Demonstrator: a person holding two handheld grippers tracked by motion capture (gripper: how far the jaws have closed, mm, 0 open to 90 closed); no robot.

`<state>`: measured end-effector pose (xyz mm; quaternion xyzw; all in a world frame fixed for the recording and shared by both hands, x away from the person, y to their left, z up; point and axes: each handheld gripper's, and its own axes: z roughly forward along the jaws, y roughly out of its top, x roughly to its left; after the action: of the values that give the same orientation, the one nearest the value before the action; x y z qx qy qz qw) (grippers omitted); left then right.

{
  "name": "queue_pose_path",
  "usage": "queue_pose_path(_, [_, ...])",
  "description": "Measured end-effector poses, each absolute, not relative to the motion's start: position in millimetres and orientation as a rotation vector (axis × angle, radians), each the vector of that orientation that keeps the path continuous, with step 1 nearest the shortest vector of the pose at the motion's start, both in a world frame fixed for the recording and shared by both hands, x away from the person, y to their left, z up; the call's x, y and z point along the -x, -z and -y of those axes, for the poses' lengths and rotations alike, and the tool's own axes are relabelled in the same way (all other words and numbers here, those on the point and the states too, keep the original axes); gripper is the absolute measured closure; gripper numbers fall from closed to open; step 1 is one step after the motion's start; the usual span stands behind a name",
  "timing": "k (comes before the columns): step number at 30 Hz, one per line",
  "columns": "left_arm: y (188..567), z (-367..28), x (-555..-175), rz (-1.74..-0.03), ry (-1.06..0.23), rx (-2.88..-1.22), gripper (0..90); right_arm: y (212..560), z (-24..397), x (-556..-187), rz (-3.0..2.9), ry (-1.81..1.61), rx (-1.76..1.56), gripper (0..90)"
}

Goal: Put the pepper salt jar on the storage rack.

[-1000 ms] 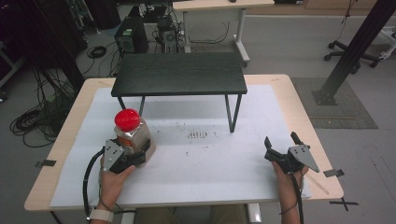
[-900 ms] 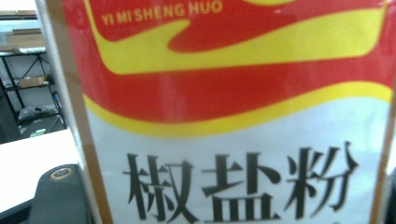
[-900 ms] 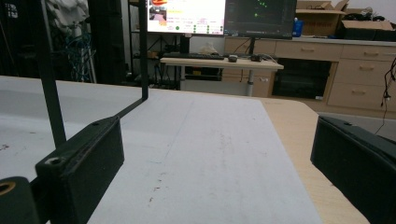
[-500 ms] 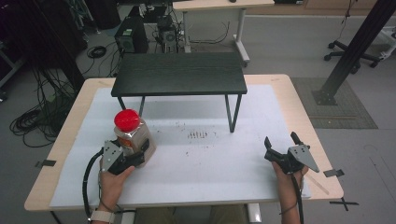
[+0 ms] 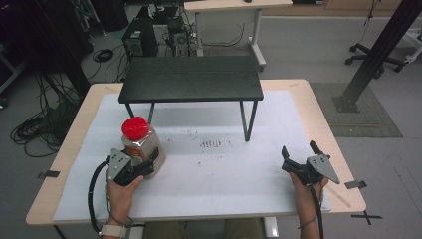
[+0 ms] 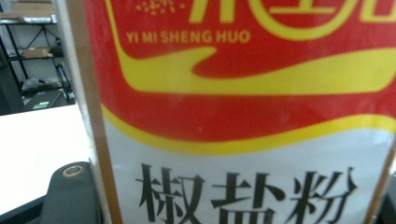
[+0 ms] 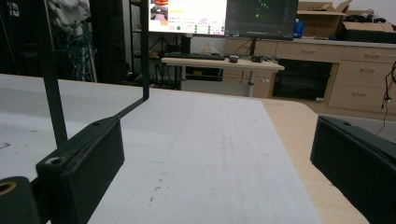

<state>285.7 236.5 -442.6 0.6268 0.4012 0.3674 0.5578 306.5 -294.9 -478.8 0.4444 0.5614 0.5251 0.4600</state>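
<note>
On the tabletop left of centre, left tongs are clamped round the red-lidded seasoning jar, so my call is to keep it upright and lift straight to clear the black shelf, while right tongs rest wide apart, holding nothing.

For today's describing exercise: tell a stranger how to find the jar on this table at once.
Start at the wooden table covered by a white sheet, with a small black bench standing at its far side. Look in front of the bench's left legs, near the table's left edge, where the left gripper has its jaws around the jar. It is the only container there: clear, with a round red lid and a red-and-yellow label.
</note>
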Motion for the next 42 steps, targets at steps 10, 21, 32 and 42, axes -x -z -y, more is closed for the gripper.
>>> queue_pose_path(10, [439.1, -234.8, -286.4, -0.958, -0.862, -1.495, 24.8, 478.8, 295.0, -306.5, -1.382, -1.294, -1.094, 2.8])
queue_pose_path(21, [433.7, -238.1, -282.9, -0.974, -0.860, -1.495, 25.1, 478.7, 295.0, -306.6, -1.384, -1.292, -1.092, 2.8])
queue_pose_path(32, [420.4, -240.1, -273.5, -0.957, -0.842, -1.493, 25.1, 478.9, 295.3, -306.5, -1.381, -1.298, -1.098, 2.8])
queue_pose_path(42, [397.3, -236.2, -266.7, -0.917, -0.844, -1.504, 25.0, 478.8, 295.8, -306.9, -1.380, -1.301, -1.106, 2.8])
